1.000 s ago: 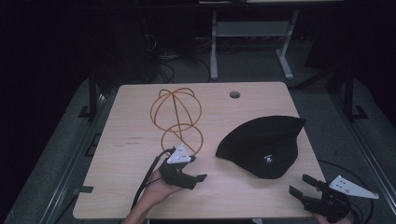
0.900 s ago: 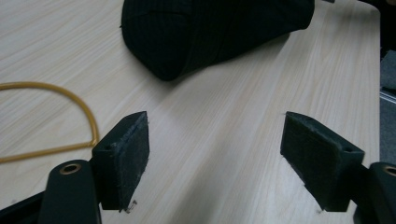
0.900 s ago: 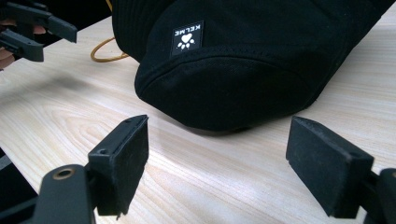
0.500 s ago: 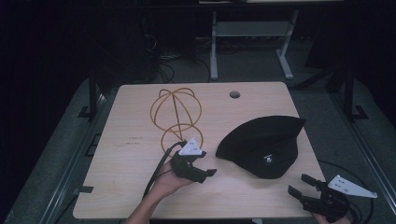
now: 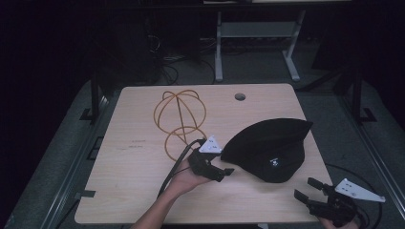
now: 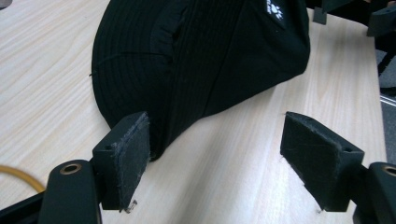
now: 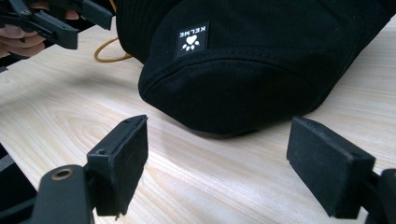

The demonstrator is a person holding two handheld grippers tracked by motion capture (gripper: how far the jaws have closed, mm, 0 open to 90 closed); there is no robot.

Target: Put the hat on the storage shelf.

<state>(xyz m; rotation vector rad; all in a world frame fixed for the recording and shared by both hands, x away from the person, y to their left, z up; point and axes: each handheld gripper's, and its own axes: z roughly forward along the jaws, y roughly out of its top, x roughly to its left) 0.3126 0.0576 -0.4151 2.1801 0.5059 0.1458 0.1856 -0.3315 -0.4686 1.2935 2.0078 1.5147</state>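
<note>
Black hat (image 5: 270,148) lies flat on the table (image 5: 124,191), right of centre, just right of the wire hat stand (image 5: 180,119). Left gripper (image 5: 220,171) has its jaws spread at the hat's left brim edge, one pad about touching the fabric; right gripper (image 5: 305,188), jaws also spread, sits near the table's near-right corner, apart from the hat. To grip well, I judge the left jaws should slide in low so one pad goes under the brim before closing.

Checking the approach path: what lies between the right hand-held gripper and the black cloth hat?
Only bare wooden tabletop separates the right hand-held gripper from the black cloth hat, per the right gripper view.
</note>
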